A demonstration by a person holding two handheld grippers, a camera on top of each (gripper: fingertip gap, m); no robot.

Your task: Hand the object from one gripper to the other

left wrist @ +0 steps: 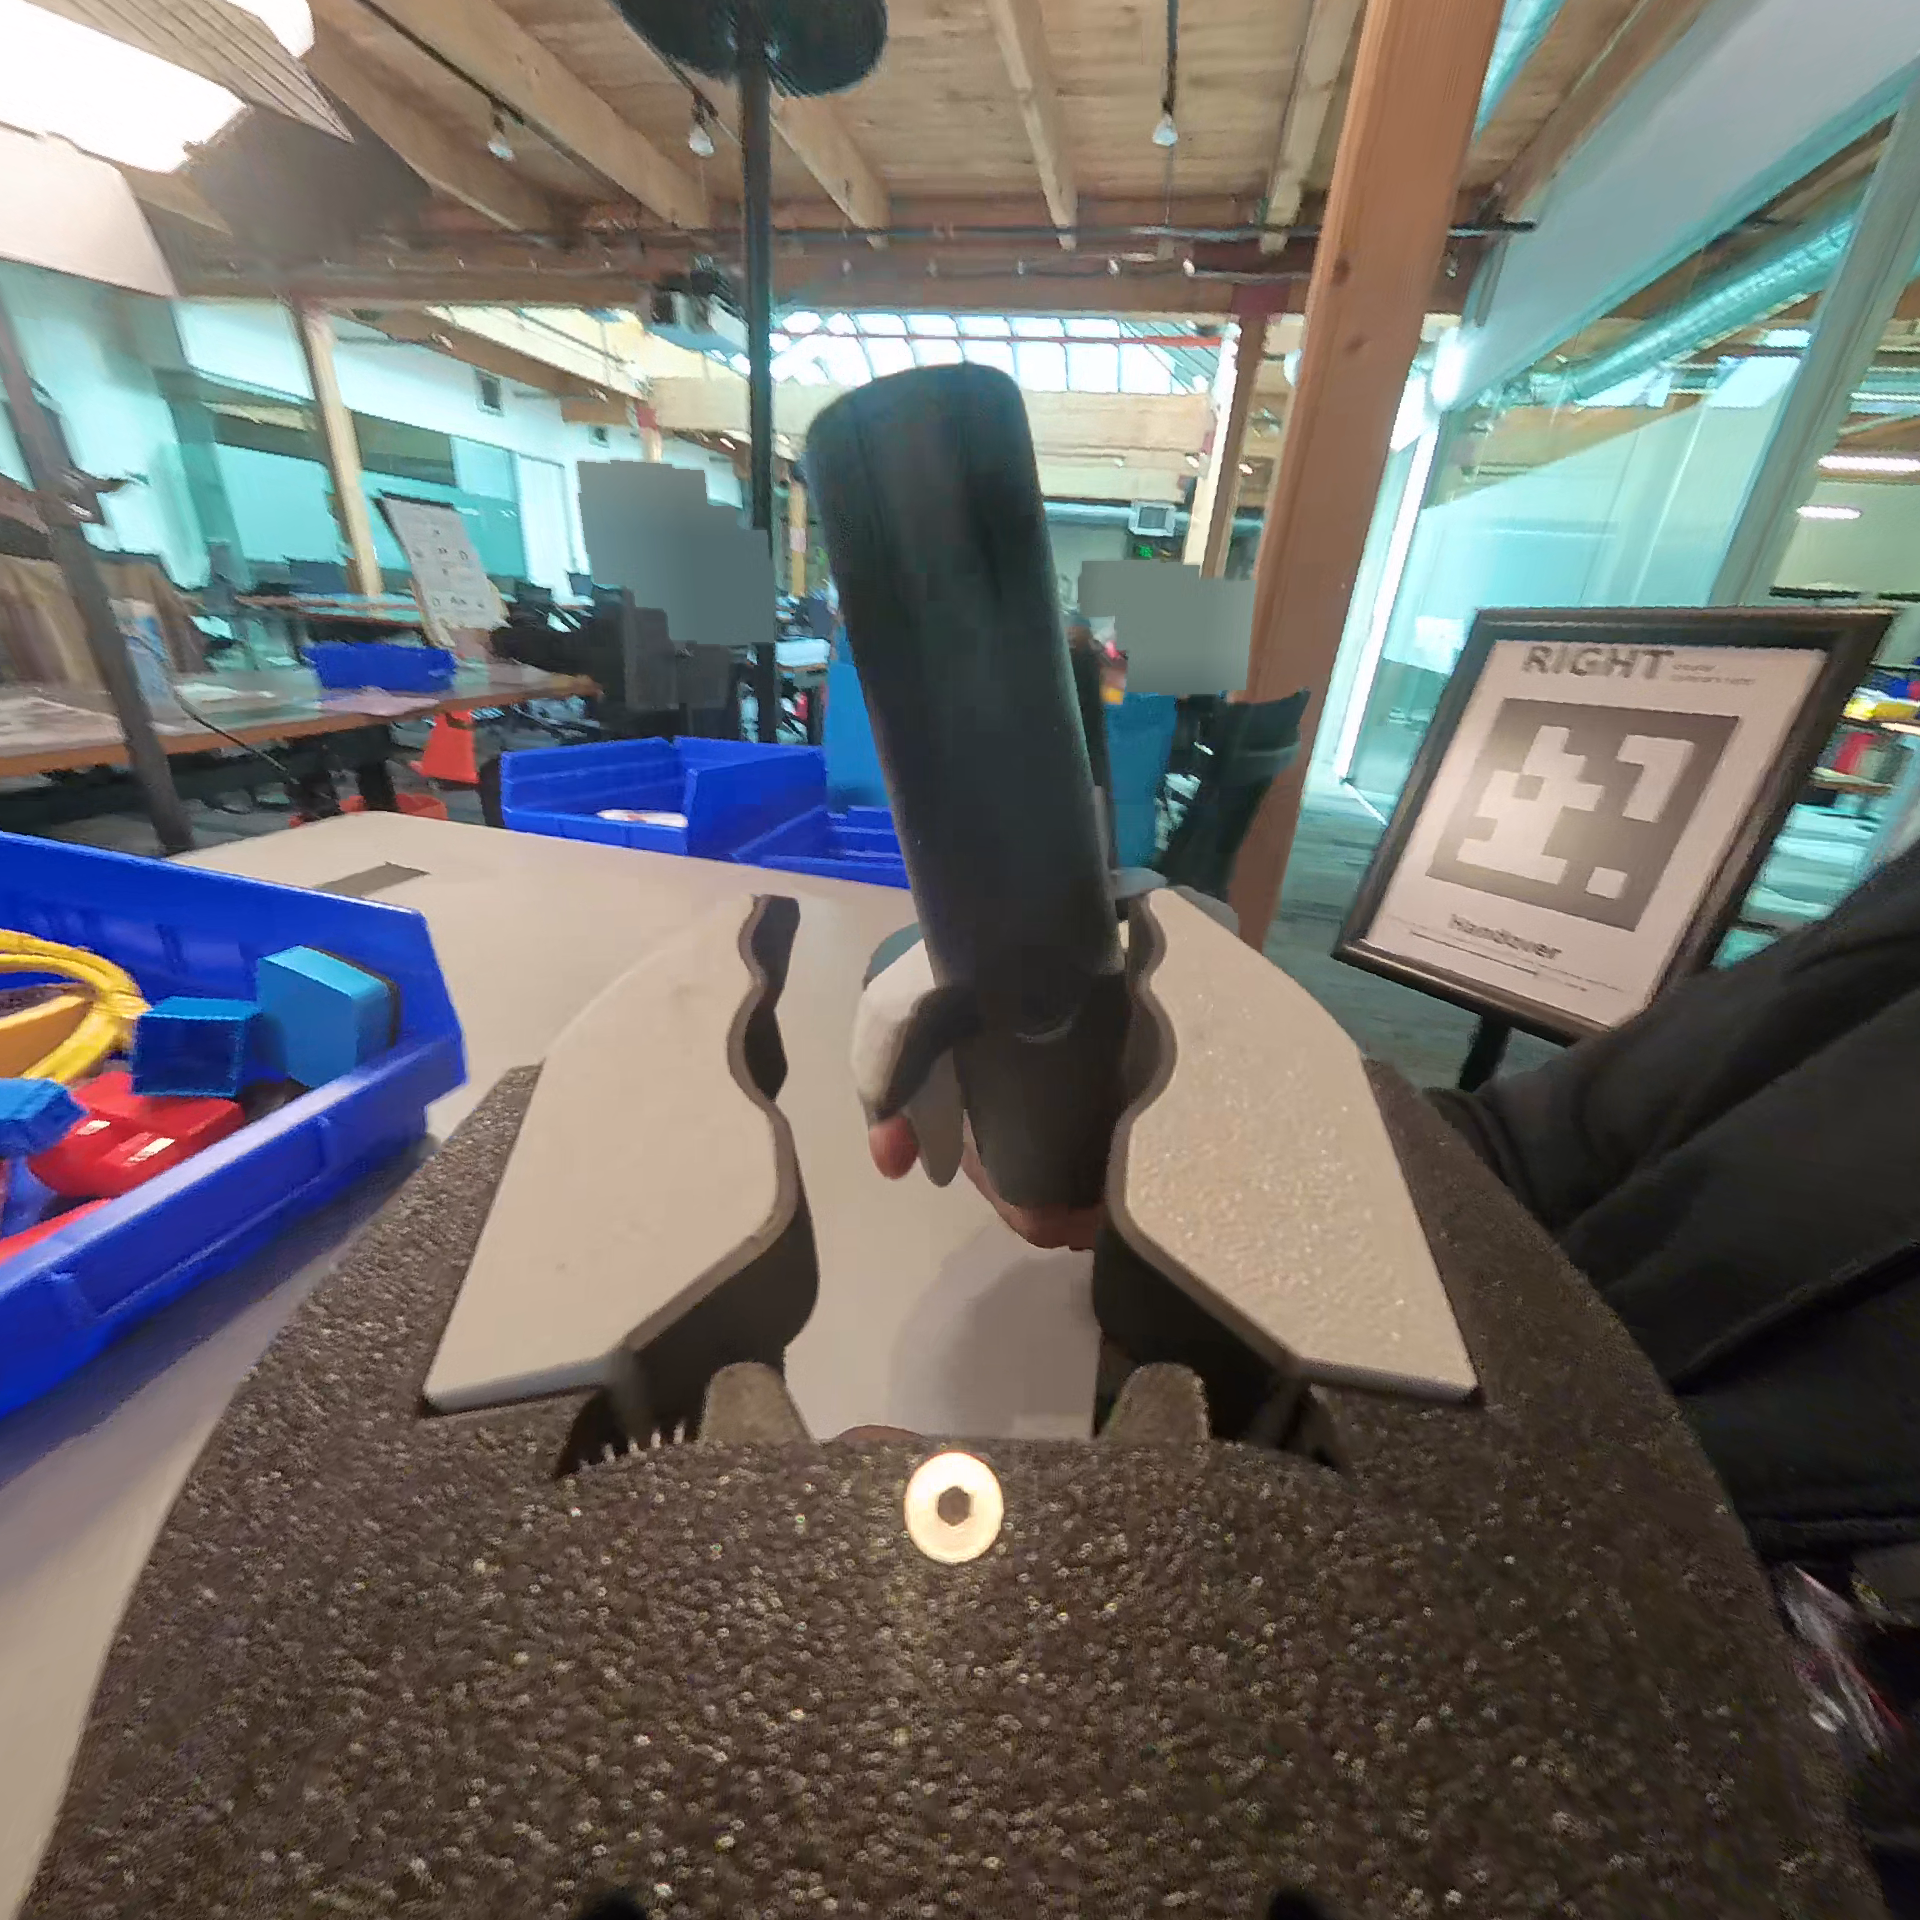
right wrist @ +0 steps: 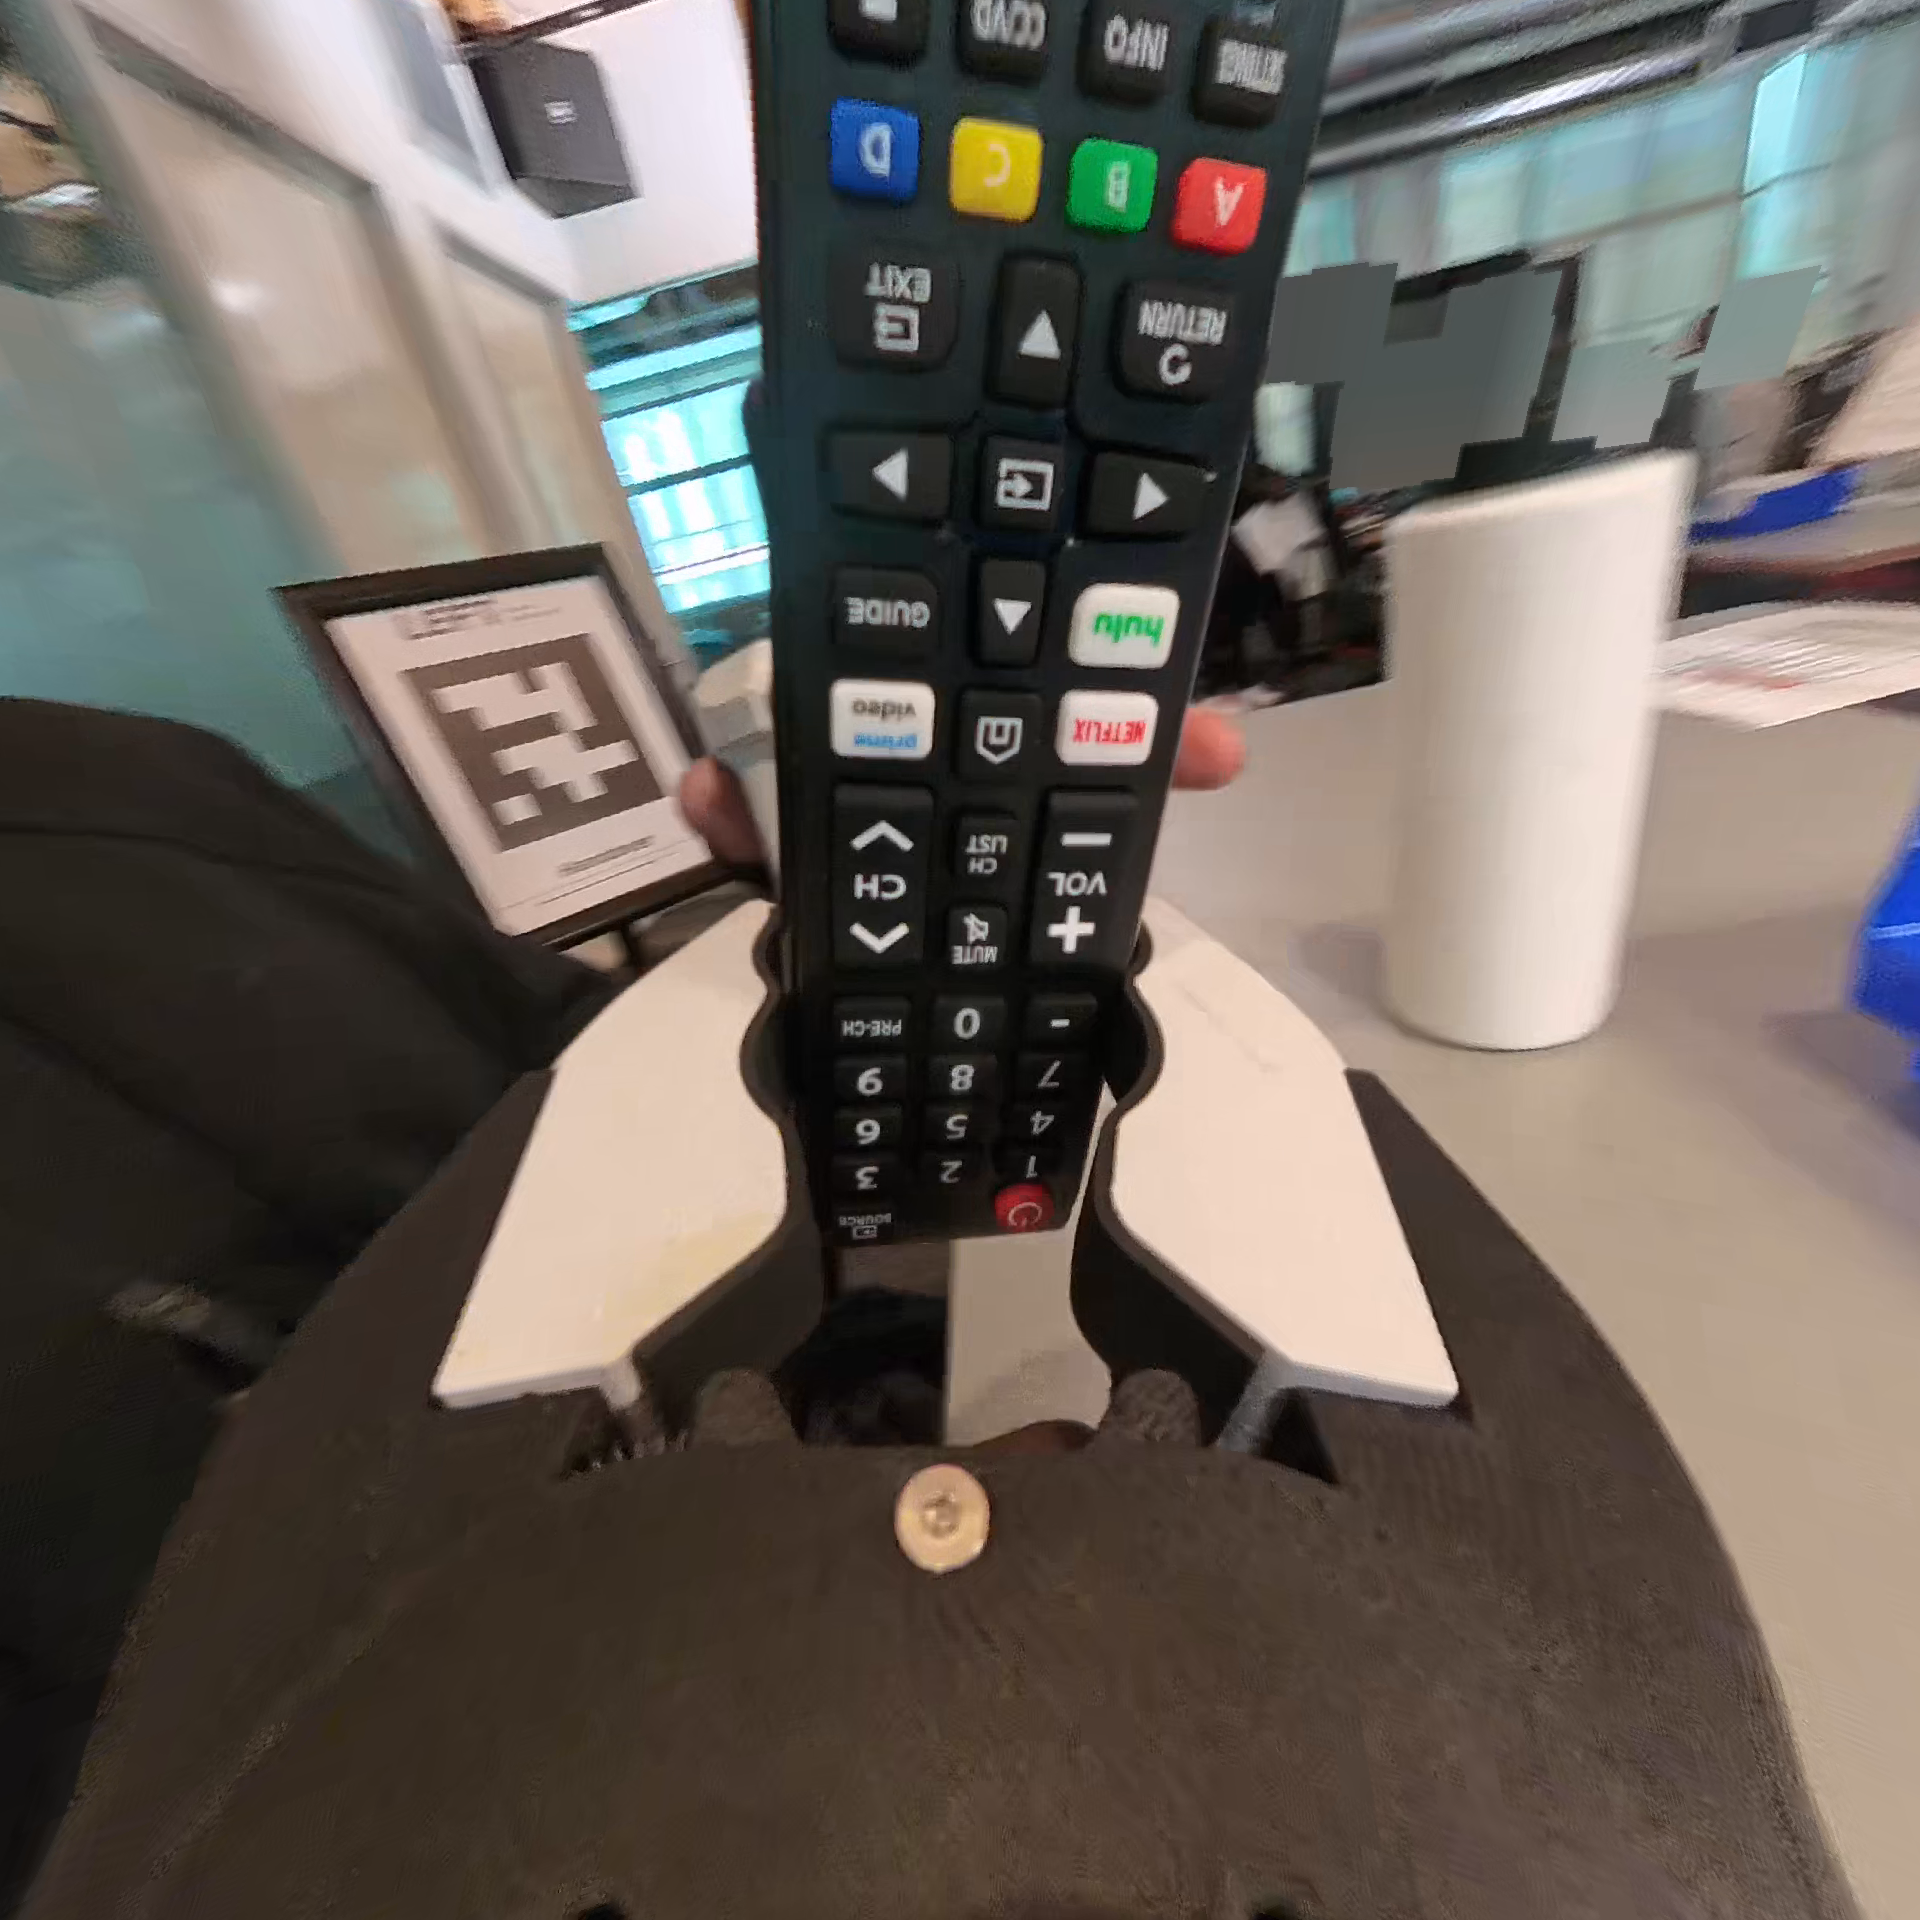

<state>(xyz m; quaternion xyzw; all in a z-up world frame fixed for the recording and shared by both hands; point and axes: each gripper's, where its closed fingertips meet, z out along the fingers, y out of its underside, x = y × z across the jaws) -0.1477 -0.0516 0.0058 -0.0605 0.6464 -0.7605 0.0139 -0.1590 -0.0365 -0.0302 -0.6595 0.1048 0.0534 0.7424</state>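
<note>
- Mid-handover, by the look of it: remote (right wrist: 997, 623) up in the air above the grey desk (right wrist: 1351, 1195), touching no surface.
- Right gripper (right wrist: 956, 935): pinching the remote across its number-key end, one finger pressed on each long side, button face toward its own camera.
- Left gripper (left wrist: 956, 909): spread wide around the same lower end, seen from the plain black back; right finger at or against the casing, left finger clearly apart from it.
- Remote tilted slightly off upright, far end pointing toward the ceiling.
- Person's fingertips showing beside the casing in both views; impossible to tell whether pressing on it.
- Direction of the pass not readable here; taken as right-to-left, since only the right has a hold.
- Next, on that reading: close the left fingers squarely on the narrow sides, clear of the right's fingers, before easing the right apart; risk of the long body tipping if released early.
- Writing: printed legends and streaming-service logos on the keys, four coloured letter keys near the far end; none repeated here.
- Framed marker card (left wrist: 1579, 810) on a stand off the desk's right edge: block pattern with a heading and a caption, likewise left unquoted.
- Blue bin (left wrist: 208, 1247) of small parts at the desk's left edge; white cylinder (right wrist: 1527, 748) standing near the far right.
</note>
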